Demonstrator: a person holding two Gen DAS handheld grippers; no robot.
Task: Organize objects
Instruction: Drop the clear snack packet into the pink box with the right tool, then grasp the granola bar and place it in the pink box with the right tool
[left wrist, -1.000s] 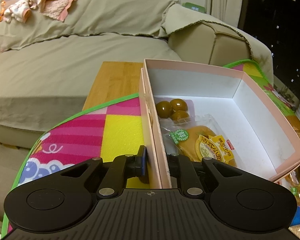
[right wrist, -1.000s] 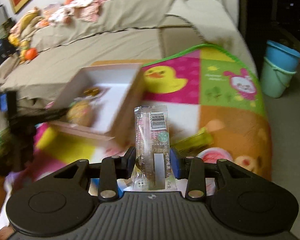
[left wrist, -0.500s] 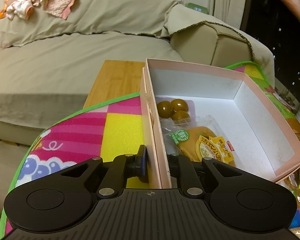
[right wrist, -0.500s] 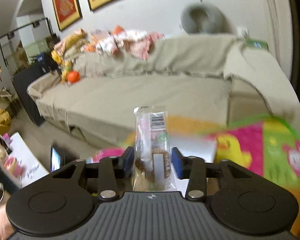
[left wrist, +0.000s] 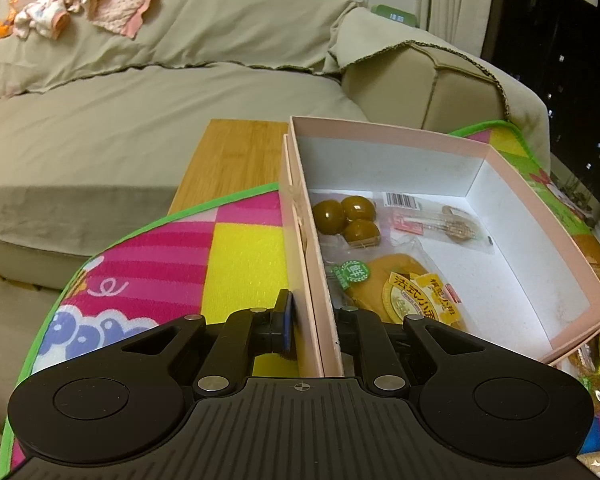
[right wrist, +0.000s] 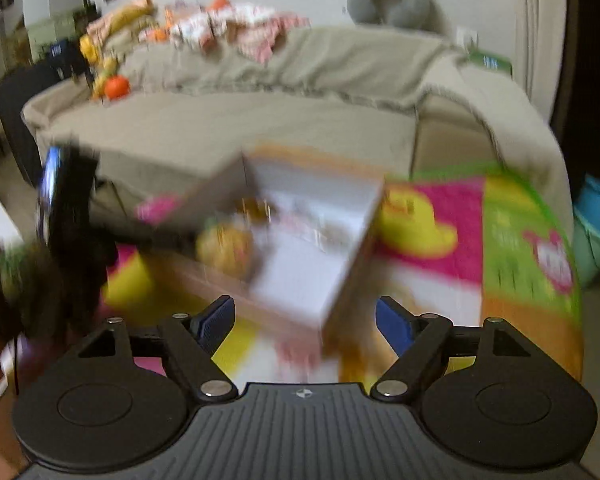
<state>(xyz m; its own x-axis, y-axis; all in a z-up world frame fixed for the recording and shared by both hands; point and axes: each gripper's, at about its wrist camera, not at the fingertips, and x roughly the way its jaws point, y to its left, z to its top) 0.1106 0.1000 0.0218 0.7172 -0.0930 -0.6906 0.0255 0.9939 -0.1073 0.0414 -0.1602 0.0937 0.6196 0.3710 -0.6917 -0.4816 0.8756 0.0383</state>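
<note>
The left gripper pinches the box by its stiff near wall. The right gripper is opening, empty; the light, crinkly snack packet lies inside.

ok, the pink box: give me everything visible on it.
The pink box is an open rectangular carton, apparently cardboard, pink outside and white inside, no lid on. It sits upright on the colourful mat. The left gripper is shut on its near-left wall. Inside lie three brown eggs, a bagged yellow cake and a clear snack packet; its right side is bare.
</note>
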